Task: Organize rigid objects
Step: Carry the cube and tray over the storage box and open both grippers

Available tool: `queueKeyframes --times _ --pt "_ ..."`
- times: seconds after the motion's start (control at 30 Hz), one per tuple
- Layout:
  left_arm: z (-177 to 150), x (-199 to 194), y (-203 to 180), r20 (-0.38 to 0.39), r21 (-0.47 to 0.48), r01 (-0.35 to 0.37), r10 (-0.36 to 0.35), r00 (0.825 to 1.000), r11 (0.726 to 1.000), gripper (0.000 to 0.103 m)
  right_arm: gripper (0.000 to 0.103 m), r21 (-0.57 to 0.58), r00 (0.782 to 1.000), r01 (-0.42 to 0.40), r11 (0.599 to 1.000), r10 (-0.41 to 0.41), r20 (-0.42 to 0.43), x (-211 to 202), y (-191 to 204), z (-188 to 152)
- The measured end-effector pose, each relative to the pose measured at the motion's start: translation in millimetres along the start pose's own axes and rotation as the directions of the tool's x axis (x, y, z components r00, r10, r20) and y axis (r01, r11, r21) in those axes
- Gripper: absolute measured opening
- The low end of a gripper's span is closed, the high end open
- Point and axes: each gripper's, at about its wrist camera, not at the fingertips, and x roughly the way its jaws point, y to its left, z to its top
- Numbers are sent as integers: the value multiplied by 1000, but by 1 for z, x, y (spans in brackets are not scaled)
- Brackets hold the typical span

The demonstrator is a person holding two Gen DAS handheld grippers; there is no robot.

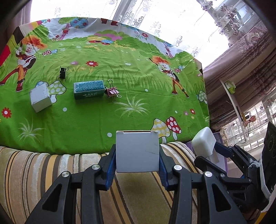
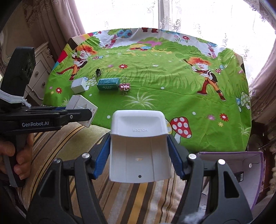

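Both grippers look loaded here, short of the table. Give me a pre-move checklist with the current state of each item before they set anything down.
1. Left gripper shut on white carton: ok.
2. Right gripper shut on white plastic holder: ok.
3. Bare cloth on the table ahead of both: ok.
4. Teal box, small white box, pink binder clip and black binder clip stand far from both grippers: ok.
5. Grippers apart from each other: ok.
6. Purple box has free room: cannot tell.

A home living room: lace curtains [image 2: 172,15], an ornate dresser [image 2: 38,69], a cartoon-print tablecloth [image 1: 120,72].
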Motion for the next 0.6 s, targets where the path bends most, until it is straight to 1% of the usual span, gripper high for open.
queueKeyframes --times 0.1,0.17,0.3,0.43,0.6 --pt "-4 5 -21 -14 42 16 -16 1000 999 43 68 53 1000 27 998 -28 14 -14 -21 -15" --pt "-6 9 -37 -24 75 30 -29 999 997 43 68 90 998 58 994 -60 20 -24 -38 -25" --pt "-10 19 -66 -54 135 59 -52 997 989 43 68 174 992 116 978 -122 23 -42 -73 -47" --pt "-13 34 -91 -101 177 88 -71 992 980 43 68 269 981 181 946 -192 15 -58 -112 -67" --pt "-10 49 -122 -150 231 125 -91 984 965 43 68 367 962 258 894 -272 -14 -72 -152 -89"
